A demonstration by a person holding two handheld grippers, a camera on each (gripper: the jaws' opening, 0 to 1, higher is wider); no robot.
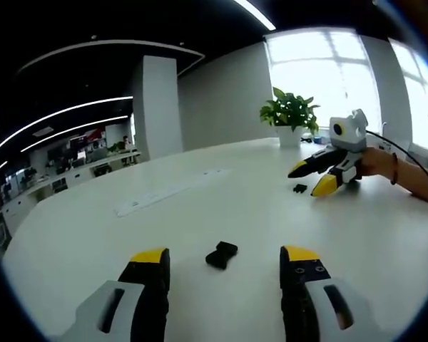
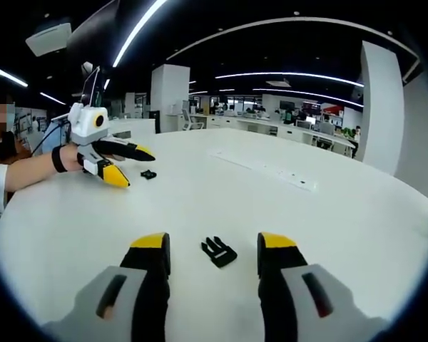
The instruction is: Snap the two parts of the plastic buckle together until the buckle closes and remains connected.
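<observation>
Both buckle halves are seen lying loose on the white table, well apart from one another; neither is held, so the task is judged to be at its first step, the picking up of the pieces.

In the left gripper view, the socket half lies on the table just ahead of the left gripper, between its yellow-tipped jaws, which are spread wide and closed on nothing; no contact with the piece can be made out. In the right gripper view, the pronged half lies likewise on the table between the parted, empty jaws of the right gripper.

Relative to the table, each half sits near the edge where its own gripper waits; the potted plant stands at the far side.

The next move is judged to call for each gripper to be lowered and closed across its half, gripped so that the mating end is left free; the prongs must then be lined up with the socket opening before being pressed home.
</observation>
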